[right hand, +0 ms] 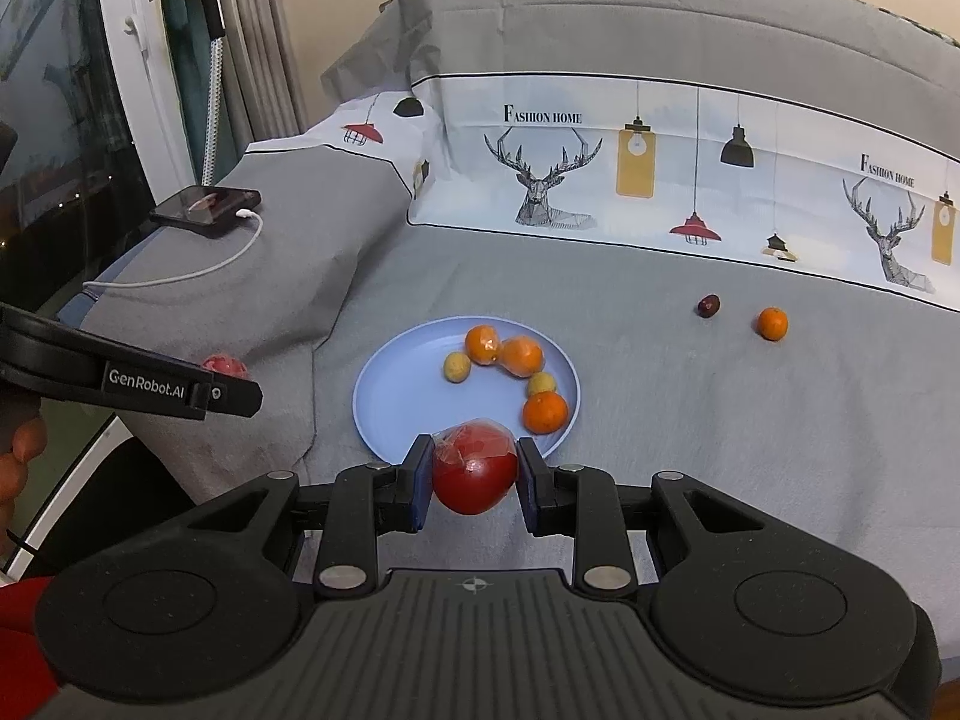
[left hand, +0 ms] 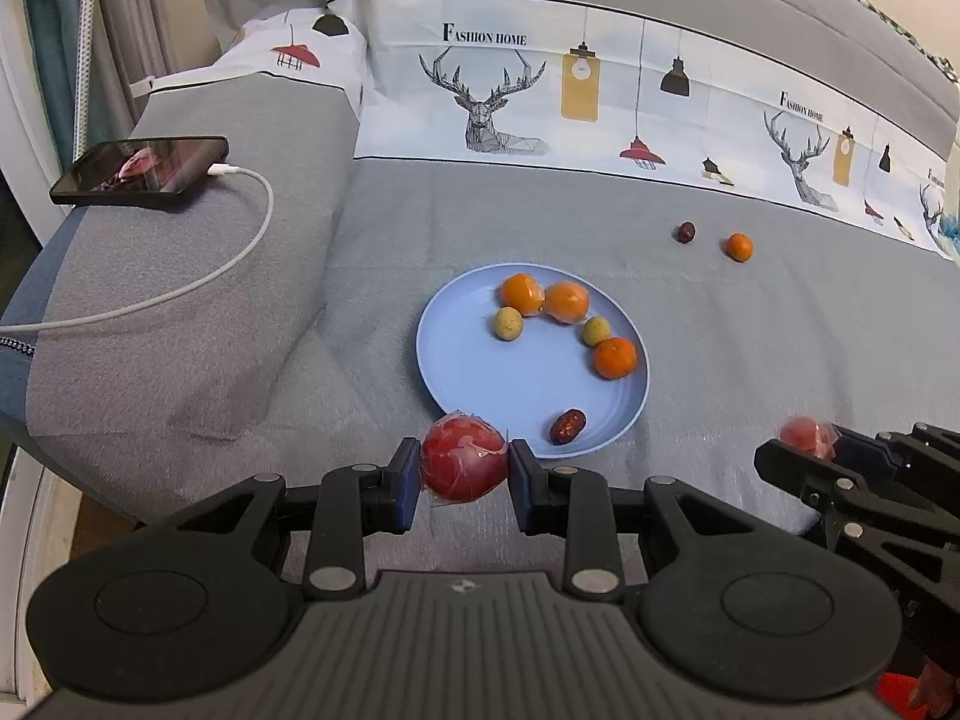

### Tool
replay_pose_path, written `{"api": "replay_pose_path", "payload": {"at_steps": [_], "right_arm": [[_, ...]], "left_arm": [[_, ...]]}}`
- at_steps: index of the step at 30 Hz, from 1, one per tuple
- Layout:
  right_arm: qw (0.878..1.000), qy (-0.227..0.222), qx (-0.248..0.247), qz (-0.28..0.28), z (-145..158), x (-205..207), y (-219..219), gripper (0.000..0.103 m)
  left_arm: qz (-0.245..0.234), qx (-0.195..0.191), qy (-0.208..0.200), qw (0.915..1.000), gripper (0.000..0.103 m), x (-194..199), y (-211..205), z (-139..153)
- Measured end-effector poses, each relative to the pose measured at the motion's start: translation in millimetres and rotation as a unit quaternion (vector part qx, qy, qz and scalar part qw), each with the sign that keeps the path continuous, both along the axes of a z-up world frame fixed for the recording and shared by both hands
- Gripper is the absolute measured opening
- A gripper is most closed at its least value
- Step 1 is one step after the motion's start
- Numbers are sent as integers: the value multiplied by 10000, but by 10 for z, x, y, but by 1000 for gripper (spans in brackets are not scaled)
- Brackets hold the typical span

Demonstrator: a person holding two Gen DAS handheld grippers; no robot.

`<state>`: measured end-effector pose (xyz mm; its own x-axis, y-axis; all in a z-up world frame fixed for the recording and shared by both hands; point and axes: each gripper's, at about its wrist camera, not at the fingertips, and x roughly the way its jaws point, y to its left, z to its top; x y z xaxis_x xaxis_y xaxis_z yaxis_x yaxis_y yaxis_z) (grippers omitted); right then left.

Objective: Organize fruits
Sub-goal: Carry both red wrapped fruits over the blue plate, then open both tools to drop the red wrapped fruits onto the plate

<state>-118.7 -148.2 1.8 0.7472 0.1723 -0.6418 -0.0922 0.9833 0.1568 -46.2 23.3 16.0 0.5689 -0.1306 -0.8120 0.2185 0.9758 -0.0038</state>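
"FASHION HOME" is printed in dark capitals, the first letter larger, on the white printed band of the bedcover (left hand: pixel 600 96), just above the left antler of the line-drawn deer head (left hand: pixel 480 102). The same words are printed again further right along the band, above a second deer head (left hand: pixel 804 150), smaller and tilted with the fisheye bend. In the right wrist view both prints read the same way, one above each deer. "GenRobot.AI" stands in pale letters on the black side of the left gripper (right hand: pixel 147 389), seen at the left edge of the right wrist view, well left of the first deer head. A small round cross-mark sits on each gripper's ribbed grey body; it carries no letters.
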Motion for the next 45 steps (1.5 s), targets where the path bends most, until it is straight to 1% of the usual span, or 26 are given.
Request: {"api": "replay_pose_path", "payload": {"at_steps": [12, 23, 29, 35, 45], "right_arm": [[9999, 131, -16, 59, -88, 175, 31, 30], [9995, 248, 24, 173, -201, 536, 85, 30], [9993, 332, 42, 166, -306, 796, 84, 30], [9987, 485, 65, 167, -475, 1072, 85, 30], [9966, 761, -11, 331, -787, 1404, 187, 30]], "left_arm": [[56, -11, 11, 10000, 34, 267, -17, -22], [55, 21, 82, 9999, 34, 659, -118, -116], [40, 154, 141, 9998, 34, 940, -185, -267], [43, 230, 315, 9992, 34, 1221, -214, -467], [-2, 390, 647, 9971, 34, 1521, -262, -845]]}}
